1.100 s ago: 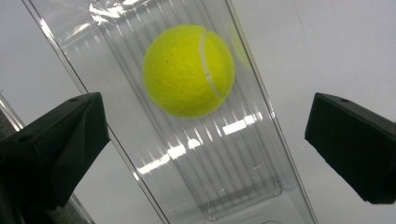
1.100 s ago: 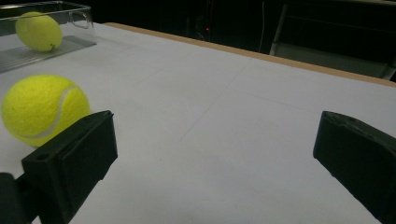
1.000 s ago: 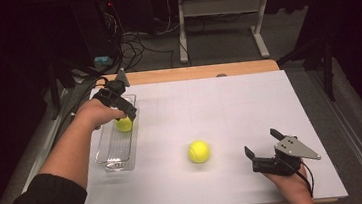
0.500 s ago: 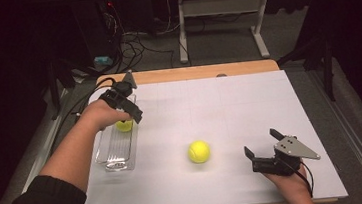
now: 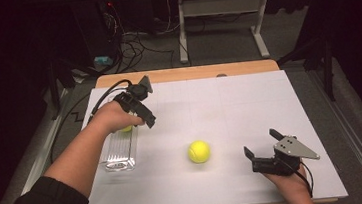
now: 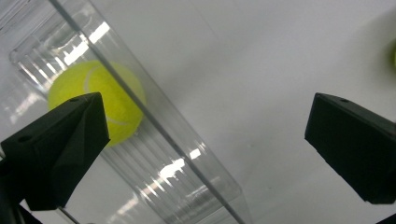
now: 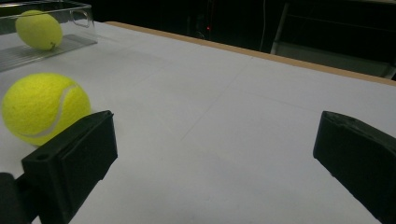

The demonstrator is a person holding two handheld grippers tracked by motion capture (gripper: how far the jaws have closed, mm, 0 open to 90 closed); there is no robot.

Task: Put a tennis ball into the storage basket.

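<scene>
A clear plastic tray (image 5: 118,156) lies at the table's left with a yellow tennis ball (image 5: 127,129) in its far end. My left gripper (image 5: 142,107) hovers open just right of that end, holding nothing. In the left gripper view the ball (image 6: 116,100) sits below the left jaw, inside the tray wall (image 6: 187,168), and the left gripper (image 6: 205,121) gapes over bare table. A second tennis ball (image 5: 199,151) rests on the table's middle. My right gripper (image 5: 259,143) stands open to its right. In the right gripper view that ball (image 7: 44,107) is just beyond the left jaw of the right gripper (image 7: 215,140).
The white table top (image 5: 249,100) has a wooden far edge (image 5: 186,74). Beyond it stand a desk frame and cables on the floor. The right gripper view shows the tray (image 7: 79,18) with its ball (image 7: 38,29) at the far left.
My left gripper has drifted right, off the tray's far end toward the table's middle, and the ball stays in the tray. The loose ball and the right gripper have not moved.
</scene>
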